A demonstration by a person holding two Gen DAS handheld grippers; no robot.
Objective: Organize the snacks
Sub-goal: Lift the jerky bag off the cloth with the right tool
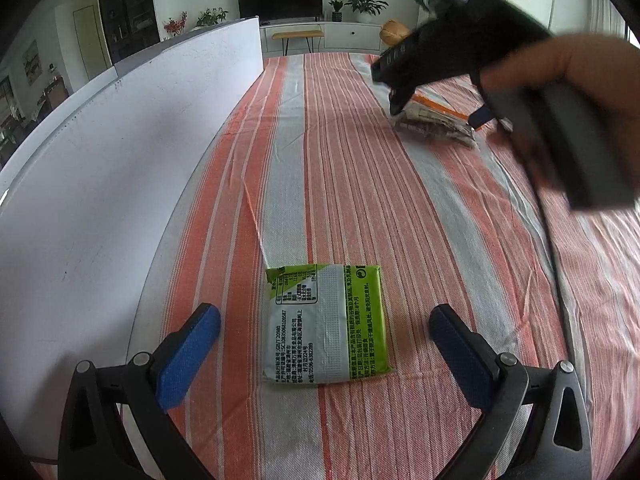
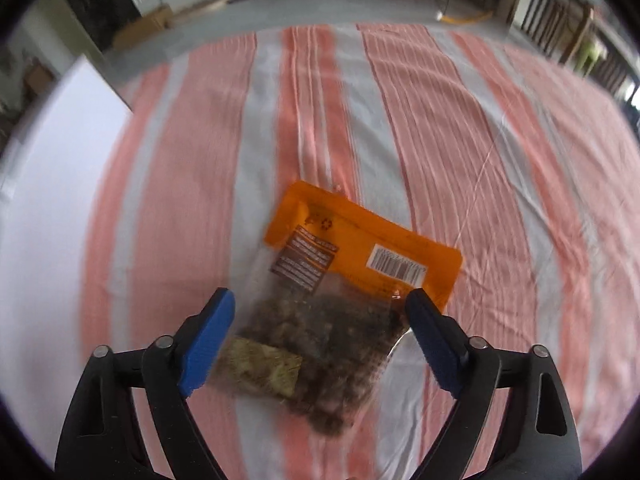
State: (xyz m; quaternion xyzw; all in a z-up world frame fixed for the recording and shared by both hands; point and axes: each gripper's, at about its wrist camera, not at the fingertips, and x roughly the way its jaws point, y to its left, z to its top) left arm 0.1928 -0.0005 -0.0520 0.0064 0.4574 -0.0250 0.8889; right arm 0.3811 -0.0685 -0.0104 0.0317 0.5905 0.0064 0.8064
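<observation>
While the clear orange-topped snack bag (image 2: 344, 300) of blurred brown pieces lies between the spread right gripper (image 2: 320, 336), the left gripper (image 1: 324, 344) gapes over a flat green-and-silver foil packet (image 1: 326, 324).

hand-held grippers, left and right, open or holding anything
Left hand-held gripper: open, holding nothing, above the green snack packet.
Right hand-held gripper: open, around the orange snack bag.

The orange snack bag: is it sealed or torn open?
Cannot tell. The orange snack bag lies flat, contents inside, top edge blurred.

Green-and-silver packet (image 1: 326, 326) and orange clear-windowed packet (image 2: 340, 300) lie flat, well apart.
</observation>
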